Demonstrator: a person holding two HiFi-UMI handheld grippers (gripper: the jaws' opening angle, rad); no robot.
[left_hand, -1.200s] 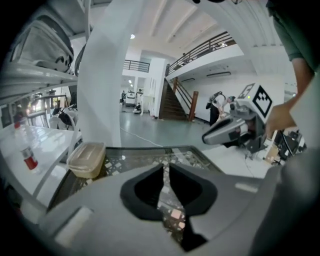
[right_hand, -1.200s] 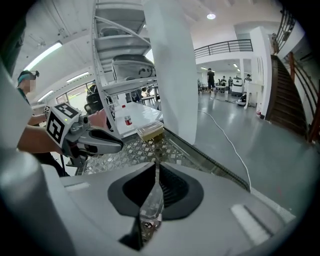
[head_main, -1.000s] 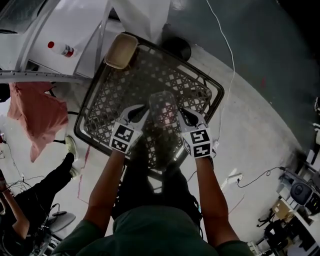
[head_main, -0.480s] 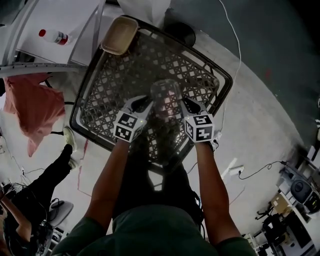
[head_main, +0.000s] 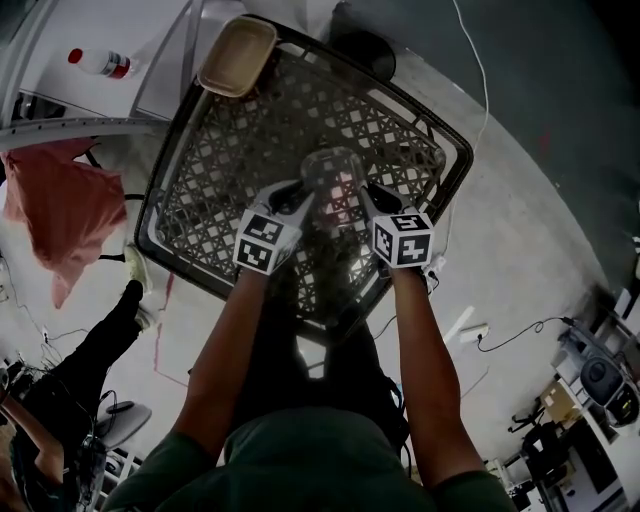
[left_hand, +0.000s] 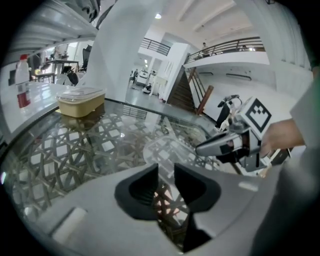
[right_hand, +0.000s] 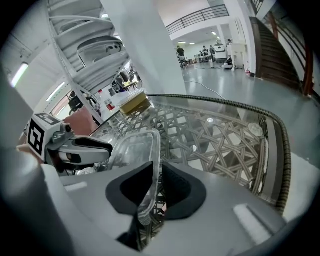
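Clear plastic container (head_main: 333, 172) hanging over the glass-topped wicker surface (head_main: 225, 130)
Left gripper (head_main: 299, 194) and right gripper (head_main: 366, 193) both have their jaws pinched on its rim.

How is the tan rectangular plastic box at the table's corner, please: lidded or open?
Lidded: in the left gripper view, a pale lid sits flat on the tan rectangular plastic box.

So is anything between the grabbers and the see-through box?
No, nothing visible. The left gripper and right gripper each pinch an edge of the clear container directly. The tan box sits apart at the table's corner.
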